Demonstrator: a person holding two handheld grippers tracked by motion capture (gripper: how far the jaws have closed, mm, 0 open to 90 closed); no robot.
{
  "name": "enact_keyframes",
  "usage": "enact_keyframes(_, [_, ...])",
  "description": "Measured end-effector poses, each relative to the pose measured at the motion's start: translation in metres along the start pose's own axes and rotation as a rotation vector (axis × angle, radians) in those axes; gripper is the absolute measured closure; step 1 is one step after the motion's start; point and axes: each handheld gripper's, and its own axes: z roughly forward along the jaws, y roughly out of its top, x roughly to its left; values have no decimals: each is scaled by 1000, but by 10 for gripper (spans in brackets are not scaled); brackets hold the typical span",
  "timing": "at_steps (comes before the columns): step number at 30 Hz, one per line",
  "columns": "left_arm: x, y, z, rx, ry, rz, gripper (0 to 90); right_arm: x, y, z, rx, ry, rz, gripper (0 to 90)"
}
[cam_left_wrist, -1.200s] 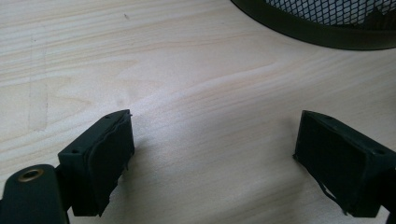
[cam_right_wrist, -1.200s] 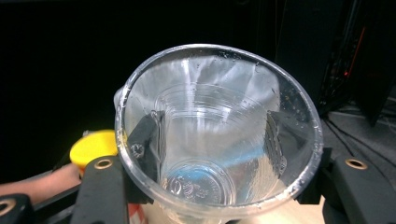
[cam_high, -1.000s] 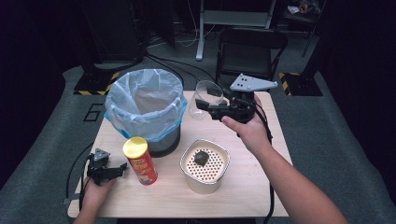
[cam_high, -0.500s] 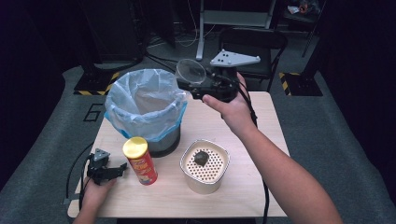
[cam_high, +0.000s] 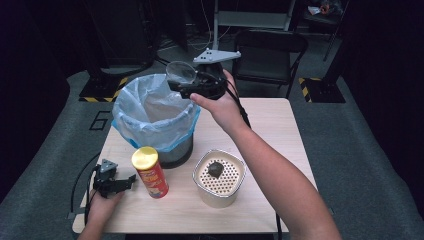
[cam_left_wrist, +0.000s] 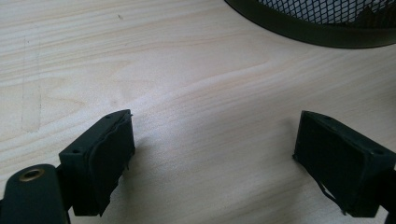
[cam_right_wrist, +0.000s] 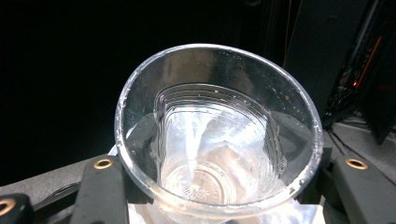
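Note:
A clear plastic cup (cam_high: 181, 71) (cam_right_wrist: 217, 130) is clamped upright between the jaws of my right gripper (cam_high: 186, 86), held in the air over the far right rim of the bin (cam_high: 150, 117), a black mesh basket lined with a pale blue bag. My right gripper (cam_right_wrist: 219, 186) is shut on the cup's lower wall. My left gripper (cam_high: 125, 181) rests on the table's near left corner, its jaws wide open with bare wood between them (cam_left_wrist: 212, 154). The bin's black base (cam_left_wrist: 317, 28) lies just ahead of it.
A yellow-lidded red crisps can (cam_high: 150, 172) stands upright in front of the bin, close to my left gripper. A cream perforated container (cam_high: 219, 179) with a dark lump (cam_high: 215, 169) on it sits at the near centre. A black chair (cam_high: 272, 55) stands beyond the table.
My right gripper has carried the cup left and slightly up, from above the table's far right part to above the bin's rim. My left gripper has stayed put.

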Motion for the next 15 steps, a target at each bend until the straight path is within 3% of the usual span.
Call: enact_keyframes(15, [0,0,0,-8,2,-1,117,9,3,50,49,-14,-6,382])
